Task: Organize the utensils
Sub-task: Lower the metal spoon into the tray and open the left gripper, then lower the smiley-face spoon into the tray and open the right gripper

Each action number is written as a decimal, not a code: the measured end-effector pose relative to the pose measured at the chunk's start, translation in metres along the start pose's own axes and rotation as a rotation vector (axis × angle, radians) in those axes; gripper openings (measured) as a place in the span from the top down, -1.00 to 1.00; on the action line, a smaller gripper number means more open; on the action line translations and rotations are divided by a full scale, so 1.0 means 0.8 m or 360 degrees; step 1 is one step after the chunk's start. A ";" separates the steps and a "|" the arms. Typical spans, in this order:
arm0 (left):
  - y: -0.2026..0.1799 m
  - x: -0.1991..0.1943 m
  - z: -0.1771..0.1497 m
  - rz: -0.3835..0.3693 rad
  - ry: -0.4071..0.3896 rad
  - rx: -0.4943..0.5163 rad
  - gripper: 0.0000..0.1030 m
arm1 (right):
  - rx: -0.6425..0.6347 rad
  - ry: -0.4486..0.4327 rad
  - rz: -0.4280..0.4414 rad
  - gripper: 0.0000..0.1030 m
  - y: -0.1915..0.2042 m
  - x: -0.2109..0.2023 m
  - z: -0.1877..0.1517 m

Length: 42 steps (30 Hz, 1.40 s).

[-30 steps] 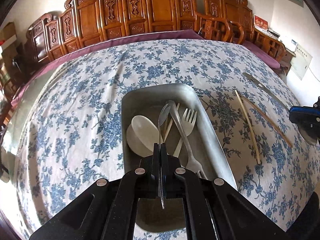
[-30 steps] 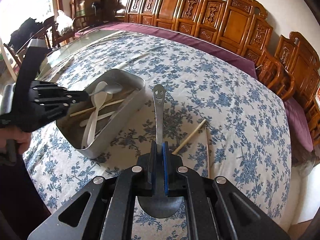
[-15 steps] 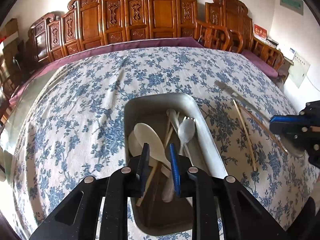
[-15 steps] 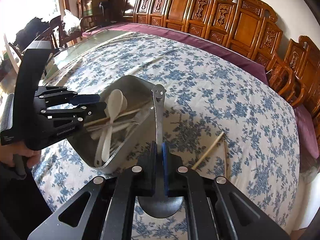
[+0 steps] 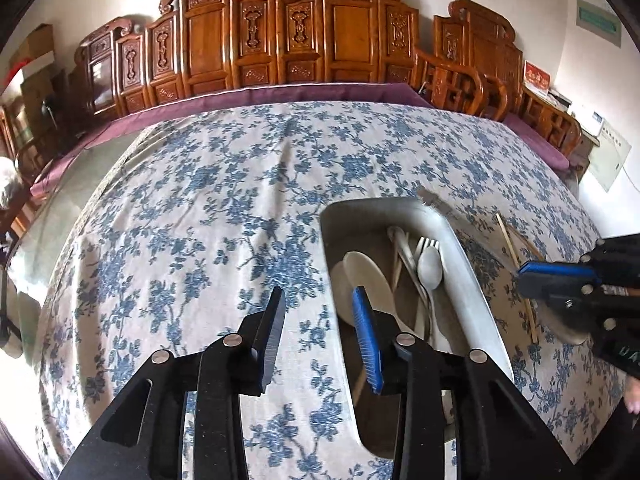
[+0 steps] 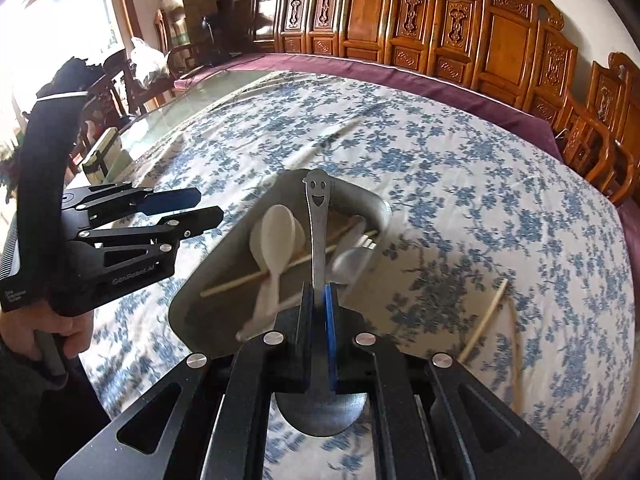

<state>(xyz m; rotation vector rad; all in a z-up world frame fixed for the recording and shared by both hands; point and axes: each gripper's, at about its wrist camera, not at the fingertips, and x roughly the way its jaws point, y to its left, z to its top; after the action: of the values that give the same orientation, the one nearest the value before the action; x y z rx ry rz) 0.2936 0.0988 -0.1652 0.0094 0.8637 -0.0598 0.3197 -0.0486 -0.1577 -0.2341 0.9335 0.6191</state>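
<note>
A round tabletop (image 5: 224, 208) under a white cloth printed with blue flowers carries a rectangular grey metal tray (image 5: 468, 292), with carved wooden chairs (image 5: 256, 44) lined against the wall beyond it. Inside the tray lie white plastic spoons (image 6: 272, 236), a metal fork (image 5: 426, 245), a metal spoon (image 5: 430, 268) and pale wooden chopsticks (image 6: 240, 282). Two more wooden chopsticks (image 6: 486, 318) rest on the cloth just right of the tray.

The left hand-held gripper (image 5: 318, 330), black with blue pads, bears the white lettering "GenRobot.AI" on its side, readable in the right wrist view. Its jaws have just been opening and now stand partly apart with nothing between them, over the tray's left rim.

The right hand-held gripper (image 6: 319, 306) is clamped narrow on a stainless steel spoon (image 6: 318, 220), gripping its handle near the bowl. The handle end, cut with a smiling face, points out over the tray.
</note>
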 end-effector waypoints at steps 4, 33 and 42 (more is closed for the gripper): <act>0.014 0.001 0.002 0.0032 -0.0003 -0.0033 0.35 | 0.0068 -0.0007 0.0035 0.86 0.009 0.015 0.006; 0.042 -0.010 0.007 0.0072 -0.0053 -0.0127 0.12 | 0.0246 0.0067 0.0076 0.80 0.017 0.081 -0.012; 0.011 -0.024 0.007 0.0026 -0.0086 -0.0055 0.00 | 0.0166 -0.0085 0.0016 0.81 -0.019 0.004 -0.025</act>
<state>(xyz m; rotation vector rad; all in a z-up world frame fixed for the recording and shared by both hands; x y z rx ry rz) 0.2858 0.1082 -0.1471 -0.0175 0.8107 -0.0296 0.3166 -0.0681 -0.1730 -0.1194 0.9132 0.5813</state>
